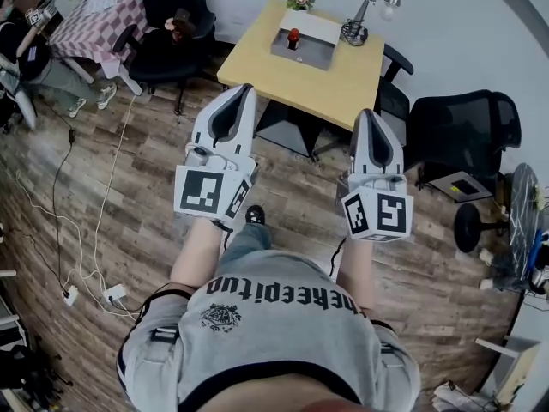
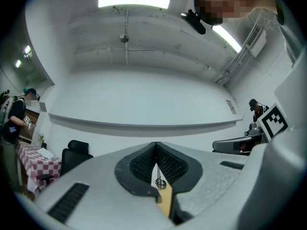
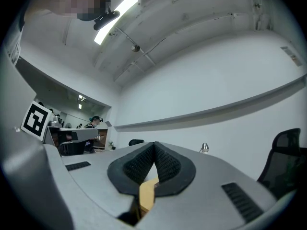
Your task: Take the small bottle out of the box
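Small bottle (image 1: 293,39) in the box (image 1: 302,57) shows only in the head view.

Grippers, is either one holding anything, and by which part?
Nothing is held. The left gripper and right gripper are both shut and empty, short of the table; the bottle stands in the box.

We see only the red top of the small bottle (image 1: 293,36); the box (image 1: 307,54) hides its lower part, and it is too small to make out further. The tips of the left tongs (image 1: 244,89) and right tongs (image 1: 366,114) cover parts of the desk (image 1: 334,84) edge.
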`<move>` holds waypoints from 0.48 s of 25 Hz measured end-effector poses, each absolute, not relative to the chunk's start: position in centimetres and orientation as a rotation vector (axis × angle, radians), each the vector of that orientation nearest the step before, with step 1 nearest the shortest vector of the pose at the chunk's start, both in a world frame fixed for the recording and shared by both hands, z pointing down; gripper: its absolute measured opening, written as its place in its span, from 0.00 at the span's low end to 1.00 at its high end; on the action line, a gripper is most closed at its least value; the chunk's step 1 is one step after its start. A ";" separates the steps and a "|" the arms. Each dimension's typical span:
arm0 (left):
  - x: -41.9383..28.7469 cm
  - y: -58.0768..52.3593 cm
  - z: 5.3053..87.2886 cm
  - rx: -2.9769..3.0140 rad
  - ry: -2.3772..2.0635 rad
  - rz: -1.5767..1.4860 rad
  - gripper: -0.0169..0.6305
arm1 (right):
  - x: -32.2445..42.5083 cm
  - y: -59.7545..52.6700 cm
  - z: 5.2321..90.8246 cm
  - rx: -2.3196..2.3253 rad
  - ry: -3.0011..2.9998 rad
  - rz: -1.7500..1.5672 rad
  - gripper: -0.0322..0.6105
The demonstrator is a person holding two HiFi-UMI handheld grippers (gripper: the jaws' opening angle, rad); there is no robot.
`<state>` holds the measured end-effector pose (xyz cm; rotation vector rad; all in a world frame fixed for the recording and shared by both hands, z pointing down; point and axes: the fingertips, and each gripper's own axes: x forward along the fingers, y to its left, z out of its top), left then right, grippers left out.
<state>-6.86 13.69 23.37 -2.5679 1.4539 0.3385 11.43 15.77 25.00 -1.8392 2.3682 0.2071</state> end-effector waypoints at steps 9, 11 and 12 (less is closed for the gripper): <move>-9.0 5.3 22.7 -2.573 1.426 0.357 0.03 | 8.9 8.0 24.2 -1.849 2.357 0.238 0.05; -9.4 3.7 22.6 -2.578 1.418 0.364 0.03 | 8.5 6.5 24.0 -1.856 2.349 0.243 0.05; -9.6 2.9 22.6 -2.580 1.414 0.368 0.03 | 8.4 5.7 23.9 -1.859 2.342 0.246 0.05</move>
